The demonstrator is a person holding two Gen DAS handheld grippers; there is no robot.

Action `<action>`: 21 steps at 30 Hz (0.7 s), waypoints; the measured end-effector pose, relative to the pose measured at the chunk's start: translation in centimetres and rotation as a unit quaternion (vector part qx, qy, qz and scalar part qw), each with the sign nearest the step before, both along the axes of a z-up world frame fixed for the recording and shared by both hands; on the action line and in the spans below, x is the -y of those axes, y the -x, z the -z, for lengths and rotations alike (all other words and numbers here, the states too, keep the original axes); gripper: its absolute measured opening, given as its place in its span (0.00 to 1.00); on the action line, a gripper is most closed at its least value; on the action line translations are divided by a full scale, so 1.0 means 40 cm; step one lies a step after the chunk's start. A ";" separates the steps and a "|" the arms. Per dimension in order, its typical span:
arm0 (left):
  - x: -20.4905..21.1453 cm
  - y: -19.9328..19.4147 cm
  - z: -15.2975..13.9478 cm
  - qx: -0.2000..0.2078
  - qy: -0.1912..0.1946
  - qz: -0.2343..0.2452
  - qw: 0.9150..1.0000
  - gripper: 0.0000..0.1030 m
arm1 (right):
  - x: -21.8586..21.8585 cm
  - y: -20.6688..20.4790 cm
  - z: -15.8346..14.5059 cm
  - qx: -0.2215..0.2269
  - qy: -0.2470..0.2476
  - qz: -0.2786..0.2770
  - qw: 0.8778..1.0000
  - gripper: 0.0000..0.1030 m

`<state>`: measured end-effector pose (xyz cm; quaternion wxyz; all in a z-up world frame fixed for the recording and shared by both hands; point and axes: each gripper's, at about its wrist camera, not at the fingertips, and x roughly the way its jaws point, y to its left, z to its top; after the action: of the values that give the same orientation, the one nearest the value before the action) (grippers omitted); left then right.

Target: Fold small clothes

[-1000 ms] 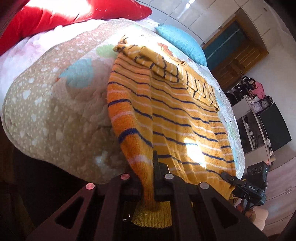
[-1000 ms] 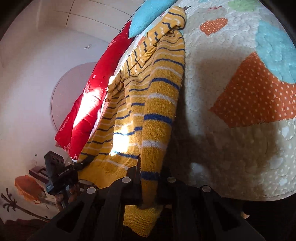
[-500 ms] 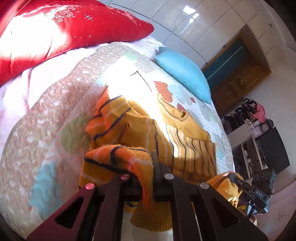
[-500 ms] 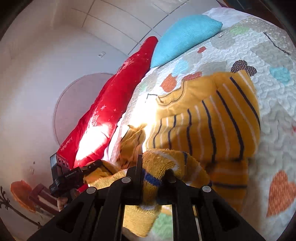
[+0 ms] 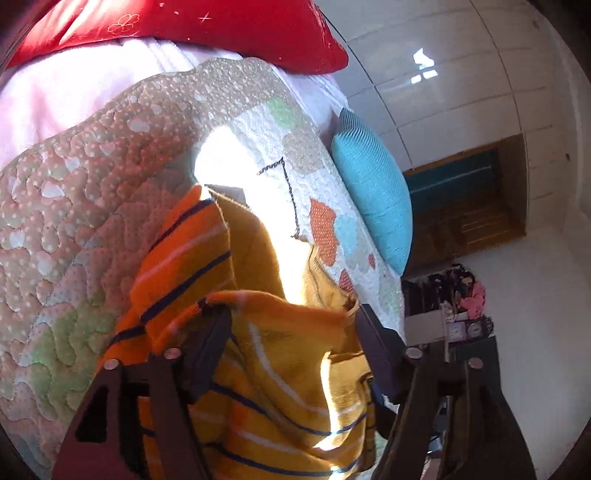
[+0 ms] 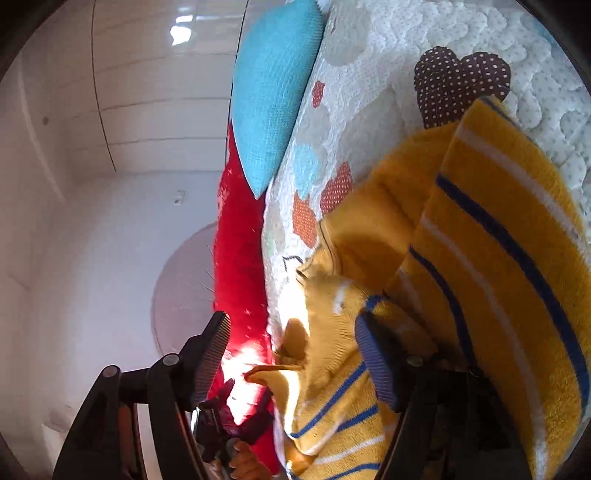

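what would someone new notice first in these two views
The yellow striped sweater fills the foreground of both views, bunched on the quilt between the spread fingers of the left gripper, whose jaws are opening. Behind it lie a red pillow at the head of the bed and a blue cushion beside it.

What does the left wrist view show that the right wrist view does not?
Only the left wrist view shows a wooden door and a cluttered shelf. Only the right wrist view shows a brown dotted heart patch and a round wall decoration. Both show the striped sweater on the quilt, the blue pillow, the red pillow, and jaws opening with sweater fabric between them.
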<state>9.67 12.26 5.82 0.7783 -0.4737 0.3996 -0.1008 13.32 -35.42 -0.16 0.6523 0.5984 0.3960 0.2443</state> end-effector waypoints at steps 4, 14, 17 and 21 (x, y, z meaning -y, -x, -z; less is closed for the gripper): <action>-0.034 -0.002 -0.023 -0.010 -0.020 -0.016 1.000 0.71 | 0.045 -0.003 -0.026 -0.004 0.022 0.023 1.000 0.75; 0.034 0.171 -0.030 -0.022 -0.269 0.080 0.960 0.71 | -0.086 0.242 -0.182 0.104 0.472 -0.142 0.864 0.71; 0.073 0.230 0.011 -0.030 -0.338 0.099 0.935 0.71 | -0.085 0.309 -0.124 0.104 0.520 -0.159 0.833 0.09; 0.082 0.254 0.074 -0.066 -0.398 0.097 0.910 0.71 | 0.021 0.289 -0.087 0.068 0.536 -0.096 0.836 0.09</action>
<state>-0.47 8.96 2.86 0.8604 -0.0895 0.5012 0.0231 1.75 -36.25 3.31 0.8696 0.0954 0.4750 0.0954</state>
